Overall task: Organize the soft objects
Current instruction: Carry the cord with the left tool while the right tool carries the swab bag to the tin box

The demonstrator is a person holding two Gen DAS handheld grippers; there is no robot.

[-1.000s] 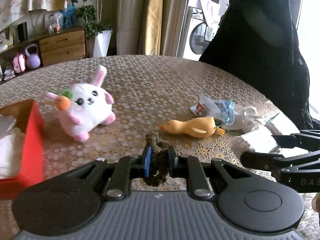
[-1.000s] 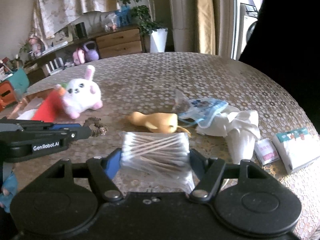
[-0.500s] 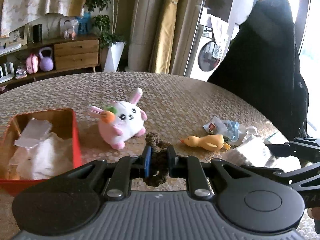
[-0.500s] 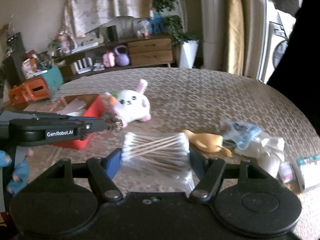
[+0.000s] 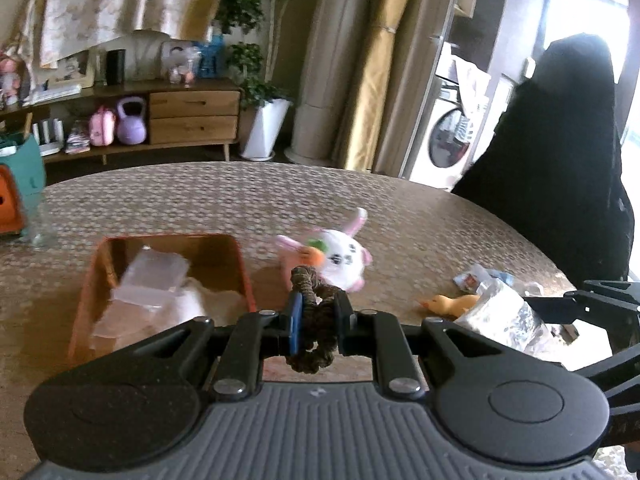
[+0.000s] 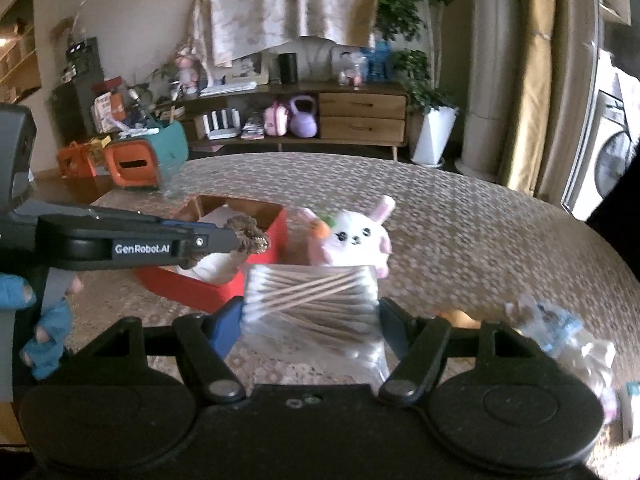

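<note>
Here both claws carry loads above the worktop [image 5: 420,216], each aimed toward the red box [image 5: 245,276] near the left edge. The left claw [image 5: 316,322] is clenched on a dark braided hair tie [image 5: 310,280], which loops above and below the pads. The right claw [image 6: 310,312] grasps a clear bag of cotton swabs [image 6: 312,292] across its width, the jaws held wide by the pack.

Progress, as judged from the contents: the red box already holds a flat clear packet [image 5: 154,276] and a white soft item [image 5: 188,306], so sorting is under way but not finished. The two held items are not yet in the box. Left on the worktop are a white and pink plush rabbit [image 6: 356,236] with a carrot, just beside the box's right wall; a yellow duck toy [image 5: 450,304] nearer the right edge; and a heap of crumpled wrappers and white tissue [image 6: 560,336] close to the right edge.

Surroundings: a dark garment over a chair [image 5: 560,152] stands at the far right edge, a sideboard [image 6: 360,116] beyond the far edge. The rabbit lies between the right claw and the box and may obstruct a direct path; the left claw, seen in the right wrist view [image 6: 244,236] hanging at the box's rim, occupies the same approach.
</note>
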